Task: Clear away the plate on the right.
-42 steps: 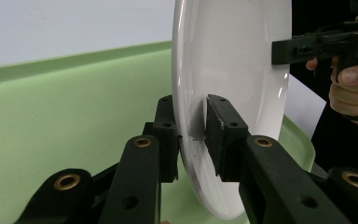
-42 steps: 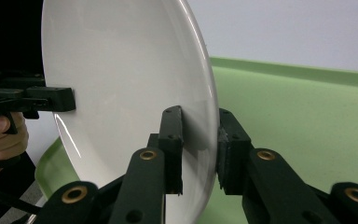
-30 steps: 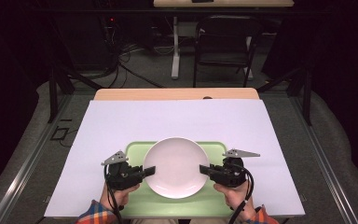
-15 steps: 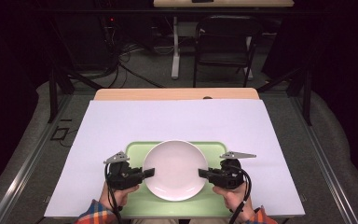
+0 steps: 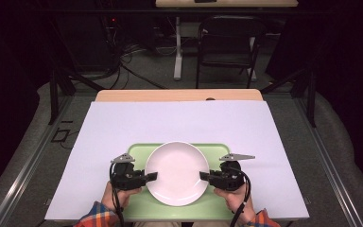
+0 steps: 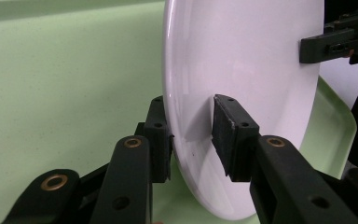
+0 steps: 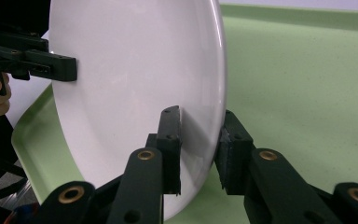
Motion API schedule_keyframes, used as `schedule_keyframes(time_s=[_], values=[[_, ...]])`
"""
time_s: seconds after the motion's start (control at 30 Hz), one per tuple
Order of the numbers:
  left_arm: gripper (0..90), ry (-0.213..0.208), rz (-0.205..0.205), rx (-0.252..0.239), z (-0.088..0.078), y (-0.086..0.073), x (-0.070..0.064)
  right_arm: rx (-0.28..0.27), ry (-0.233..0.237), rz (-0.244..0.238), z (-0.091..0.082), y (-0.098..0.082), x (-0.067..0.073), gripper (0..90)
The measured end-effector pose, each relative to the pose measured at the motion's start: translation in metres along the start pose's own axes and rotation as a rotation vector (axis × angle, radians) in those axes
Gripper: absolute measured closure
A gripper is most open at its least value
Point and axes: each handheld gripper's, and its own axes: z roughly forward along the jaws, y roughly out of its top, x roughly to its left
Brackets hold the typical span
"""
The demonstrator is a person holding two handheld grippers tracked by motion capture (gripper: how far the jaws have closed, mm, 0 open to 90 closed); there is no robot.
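1. Gripping the left rim of the white plate (image 5: 176, 172), the left gripper (image 5: 146, 178) has one jaw above the rim and one below it; in the left gripper view the plate (image 6: 242, 70) runs between its two jaws, the under jaw against the underside, the upper jaw close on the top face with a narrow gap showing, so a full clamp cannot be told for certain.
2. Facing it from the opposite side, the right gripper (image 5: 205, 176) takes the right rim of the plate; in the right gripper view the rim of the plate (image 7: 135, 74) sits between its jaws, both pads close against it.
3. Between the two grippers lies the plate, over the green tray (image 5: 137, 150); the tray (image 6: 51, 79) stretches under and beyond the left gripper's jaws, and the tray (image 7: 307, 79) likewise beyond the right gripper's.
4. Past the plate in each gripper view, the other gripper's jaw reaches onto the far rim.
5. Under the tray a white sheet (image 5: 179, 118) covers the table (image 5: 179, 95); a hand (image 5: 116, 197) holds the left gripper from behind, another hand (image 5: 231, 198) the right.
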Motion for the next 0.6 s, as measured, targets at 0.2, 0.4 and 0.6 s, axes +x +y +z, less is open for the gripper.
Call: schedule_keyframes(time_s=[0.2,0.4,0.6], values=[[65.7,0.008,0.002,0.015,0.004,0.000,0.003,0.008,-0.014,-0.020,0.005,0.000,-0.002,70.6],[63.9,0.023,0.007,0.024,0.008,-0.001,0.006,0.020,-0.024,-0.028,0.009,0.000,-0.003,69.1],[61.5,0.042,0.013,0.033,0.012,-0.002,0.007,0.032,-0.041,-0.029,0.013,0.000,-0.004,67.4]])
